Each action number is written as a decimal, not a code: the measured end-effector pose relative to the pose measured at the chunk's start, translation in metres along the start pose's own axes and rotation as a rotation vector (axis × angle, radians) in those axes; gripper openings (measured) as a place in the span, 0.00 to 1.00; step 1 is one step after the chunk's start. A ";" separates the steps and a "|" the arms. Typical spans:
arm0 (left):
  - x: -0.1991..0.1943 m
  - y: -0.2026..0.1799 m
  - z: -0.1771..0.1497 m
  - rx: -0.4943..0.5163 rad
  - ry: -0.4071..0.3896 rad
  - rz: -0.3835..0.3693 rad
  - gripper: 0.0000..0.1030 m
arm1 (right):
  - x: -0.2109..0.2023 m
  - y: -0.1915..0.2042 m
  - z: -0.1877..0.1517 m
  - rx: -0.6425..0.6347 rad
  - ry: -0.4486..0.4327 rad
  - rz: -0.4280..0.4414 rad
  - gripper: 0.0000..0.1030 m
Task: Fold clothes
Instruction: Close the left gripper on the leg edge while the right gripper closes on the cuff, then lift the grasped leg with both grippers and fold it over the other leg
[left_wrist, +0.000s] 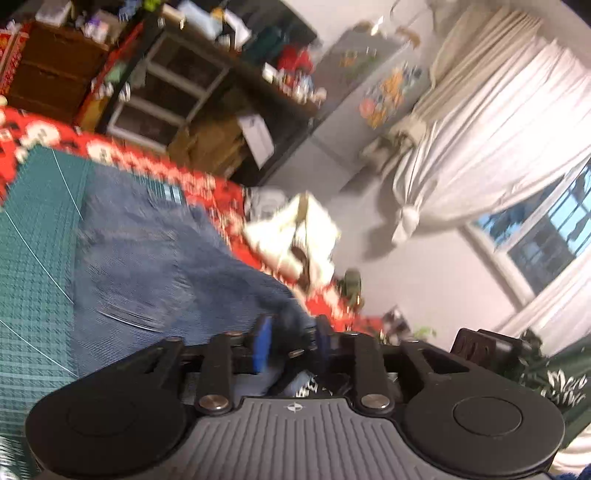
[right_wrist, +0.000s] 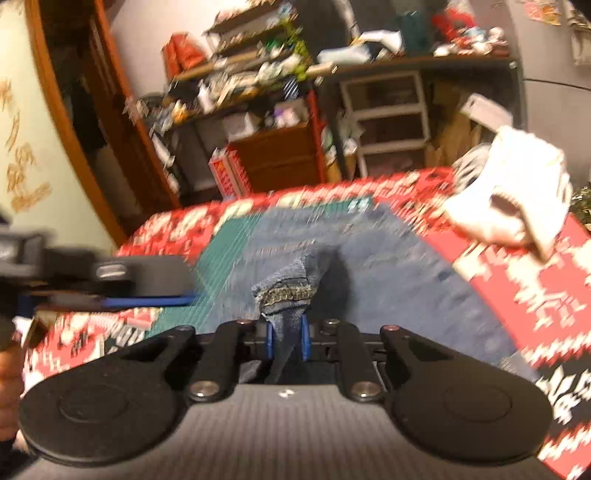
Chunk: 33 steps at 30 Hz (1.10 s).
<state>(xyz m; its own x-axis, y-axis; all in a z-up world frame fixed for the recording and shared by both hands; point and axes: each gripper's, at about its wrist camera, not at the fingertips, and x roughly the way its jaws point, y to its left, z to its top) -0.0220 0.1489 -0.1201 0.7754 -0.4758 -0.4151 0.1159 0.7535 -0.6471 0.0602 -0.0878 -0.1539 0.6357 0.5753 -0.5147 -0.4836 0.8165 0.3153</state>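
Your right gripper (right_wrist: 287, 341) clamps jeans (right_wrist: 369, 258) hem, lifted for folding over; your left gripper (left_wrist: 290, 341) pinches denim edge too. Jeans spread on green mat (left_wrist: 33, 258), worktop centre, giving flat surface.

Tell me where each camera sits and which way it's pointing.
Left wrist: rides on the left tongs, looking along them over the jeans on the green mat, toward shelves, curtain and window; its blue pads grip denim.
Right wrist: rides on the right tongs, looking across the jeans toward cluttered shelves; pads shut on a jeans hem; the left tongs and part of a hand show at left.
Shared: jeans, mat, red blanket, white garment.
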 end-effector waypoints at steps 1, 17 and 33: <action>-0.010 0.000 0.003 0.002 -0.021 0.004 0.28 | -0.007 -0.006 0.008 0.014 -0.022 -0.004 0.14; 0.008 0.059 -0.031 -0.126 0.168 0.177 0.39 | -0.003 -0.142 -0.014 0.149 0.109 -0.266 0.13; 0.062 0.047 -0.056 -0.046 0.326 0.195 0.10 | -0.007 -0.164 -0.035 0.239 0.195 -0.234 0.14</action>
<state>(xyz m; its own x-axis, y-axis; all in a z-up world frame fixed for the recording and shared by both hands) -0.0033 0.1297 -0.2120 0.5411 -0.4502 -0.7104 -0.0483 0.8266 -0.5607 0.1138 -0.2273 -0.2292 0.5750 0.3711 -0.7292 -0.1709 0.9260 0.3366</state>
